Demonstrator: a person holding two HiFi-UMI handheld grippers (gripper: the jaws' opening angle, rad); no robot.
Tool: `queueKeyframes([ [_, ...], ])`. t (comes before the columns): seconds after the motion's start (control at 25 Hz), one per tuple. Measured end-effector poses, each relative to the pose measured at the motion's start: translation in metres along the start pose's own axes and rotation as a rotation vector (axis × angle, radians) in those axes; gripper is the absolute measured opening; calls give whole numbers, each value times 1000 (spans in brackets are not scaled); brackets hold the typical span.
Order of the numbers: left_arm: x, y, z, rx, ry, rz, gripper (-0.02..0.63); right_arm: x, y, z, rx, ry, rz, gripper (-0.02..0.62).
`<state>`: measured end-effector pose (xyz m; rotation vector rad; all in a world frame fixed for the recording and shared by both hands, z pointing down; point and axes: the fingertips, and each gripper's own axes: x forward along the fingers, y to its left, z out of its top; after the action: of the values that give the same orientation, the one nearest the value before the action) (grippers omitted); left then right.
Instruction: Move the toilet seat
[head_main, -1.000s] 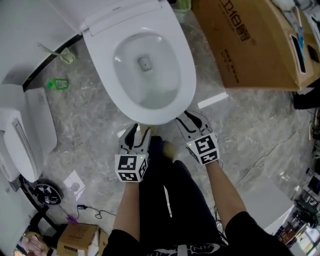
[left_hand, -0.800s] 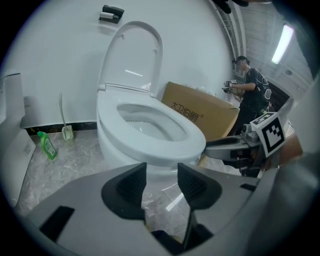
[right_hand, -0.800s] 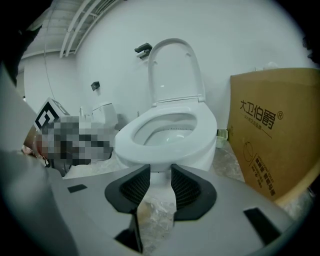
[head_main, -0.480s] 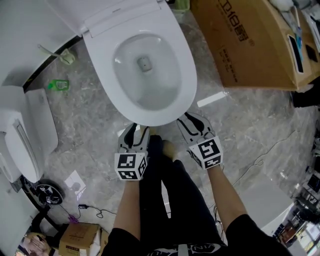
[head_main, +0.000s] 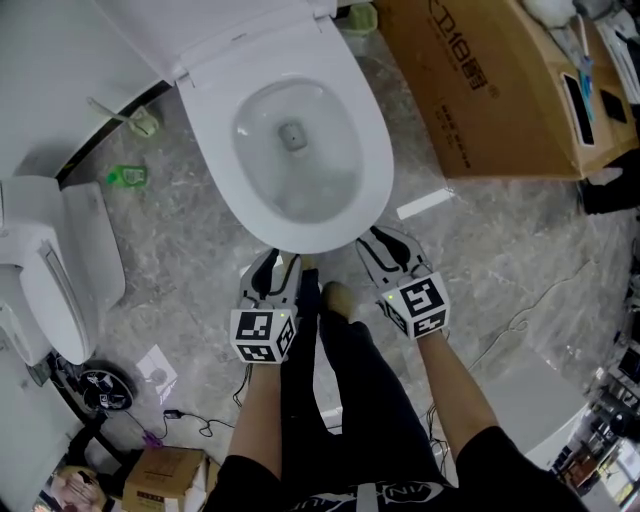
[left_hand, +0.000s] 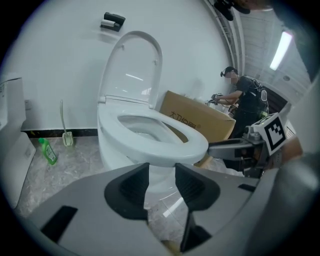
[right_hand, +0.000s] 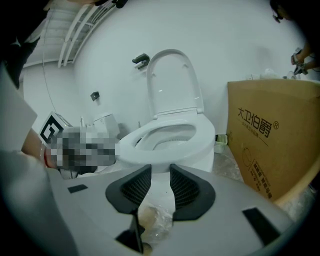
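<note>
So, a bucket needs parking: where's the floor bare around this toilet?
Barest is the marble floor between the toilet and the cardboard box, bar one white strip. A narrower patch lies between toilet and the white fixture, short of the green bottle. Crowded: the head view's bottom left, cables and a small carton.

toilet seat (head_main: 372, 140) down, just ahead of left gripper (head_main: 280, 266) and right gripper (head_main: 386, 245), jaws closing on nothing, cardboard box (head_main: 480, 80) beyond right gripper

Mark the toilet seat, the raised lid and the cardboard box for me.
toilet seat (head_main: 377, 160), head view, on the ring's side nearest the box.
raised lid (left_hand: 132, 70), left gripper view, middle of its inner face.
cardboard box (head_main: 490, 90), head view, on its printed face.
</note>
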<state>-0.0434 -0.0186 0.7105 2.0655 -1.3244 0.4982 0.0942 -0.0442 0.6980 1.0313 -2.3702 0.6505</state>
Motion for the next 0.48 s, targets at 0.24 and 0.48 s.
queueKeyframes([
  [0.24,-18,-6,27,-32,-43,-18,166,-16,8,30,-4,-27,-3,124],
  [0.48,-35,-11,60,-59,-82,-27,167,-30,13,68,1,-76,-16,123],
])
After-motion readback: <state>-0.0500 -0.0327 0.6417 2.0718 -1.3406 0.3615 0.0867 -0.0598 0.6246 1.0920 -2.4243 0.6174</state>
